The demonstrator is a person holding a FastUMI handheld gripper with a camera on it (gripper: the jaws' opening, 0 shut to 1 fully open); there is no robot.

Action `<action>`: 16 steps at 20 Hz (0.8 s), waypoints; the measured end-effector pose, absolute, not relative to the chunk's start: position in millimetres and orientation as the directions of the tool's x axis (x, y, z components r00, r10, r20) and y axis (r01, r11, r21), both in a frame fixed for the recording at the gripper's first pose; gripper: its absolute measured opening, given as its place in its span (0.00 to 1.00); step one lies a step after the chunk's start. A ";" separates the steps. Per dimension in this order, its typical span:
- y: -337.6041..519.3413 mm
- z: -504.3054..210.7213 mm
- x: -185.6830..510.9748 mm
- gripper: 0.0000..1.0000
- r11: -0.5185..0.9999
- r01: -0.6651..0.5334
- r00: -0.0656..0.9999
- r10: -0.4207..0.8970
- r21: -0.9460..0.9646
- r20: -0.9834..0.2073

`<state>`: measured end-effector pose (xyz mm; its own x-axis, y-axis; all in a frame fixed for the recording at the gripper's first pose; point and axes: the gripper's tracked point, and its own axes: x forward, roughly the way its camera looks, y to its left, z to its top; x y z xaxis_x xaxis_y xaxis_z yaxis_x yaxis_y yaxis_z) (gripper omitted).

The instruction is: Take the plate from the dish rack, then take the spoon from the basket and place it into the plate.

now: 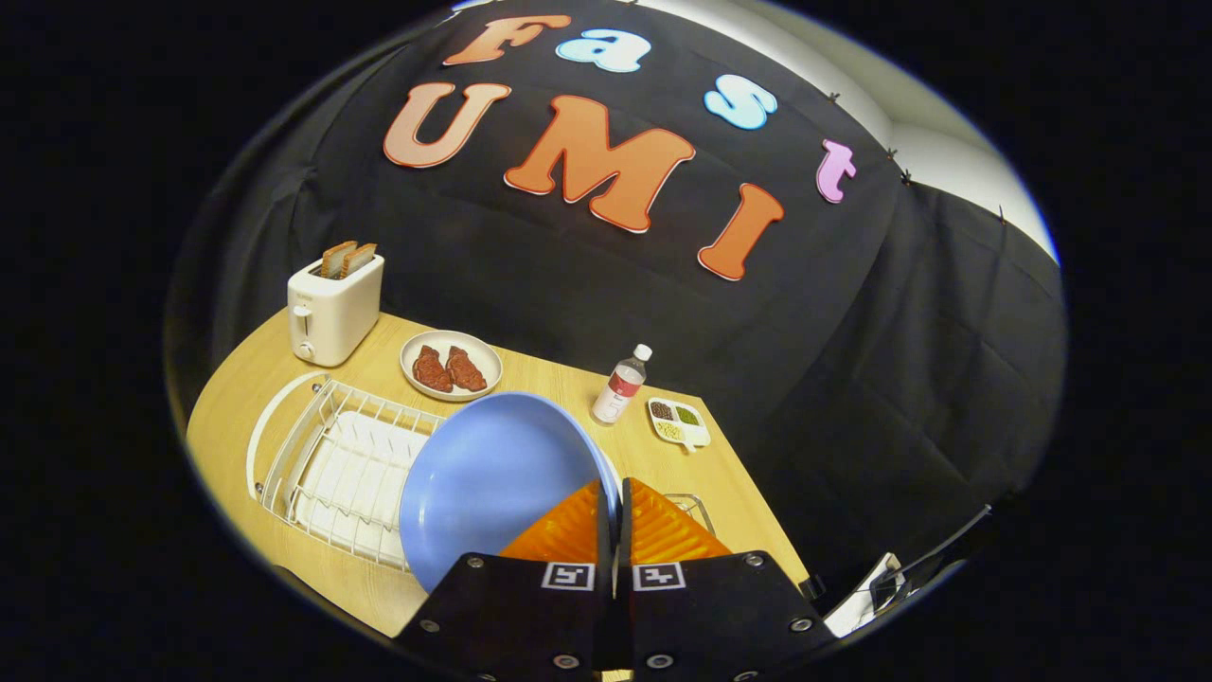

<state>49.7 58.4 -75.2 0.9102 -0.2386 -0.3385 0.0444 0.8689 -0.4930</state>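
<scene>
The gripper (613,516) has its two fingers pressed close together, and they pinch the rim of the blue plate (488,478) between them. The plate is lifted up and tipped on its side, so its round face looks toward the camera, and it hangs over the near end of the white dish rack (327,459). It is likely held by the edge this way because a plate in a rack stands on its side, and the rim is the easy part to grab. The plate looks to be out of the rack's wires, so the first job seems nearly done, but it has not been put down on the wooden table (559,379) yet. The plate and the fingers cover a lot. Just past the fingers a bit of wire (696,504) peeks out, which may be the basket, but it is too hidden to be sure, and no spoon can be made out there. The lower edge of the plate is behind the gripper too. Farther back sit a white toaster (333,308) with bread in it, a small plate of meat (451,366), a bottle (621,384) and a little tray of beans (678,421).
</scene>
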 end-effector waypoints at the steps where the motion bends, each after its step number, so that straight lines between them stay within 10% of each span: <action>1: 52.1 -75.0 43.2 0.01 0.880 0.047 0.908 -0.234 -0.472 -0.347; 16: -20.2 -153.1 -47.6 0.00 0.978 0.119 0.825 -0.192 -0.170 -0.532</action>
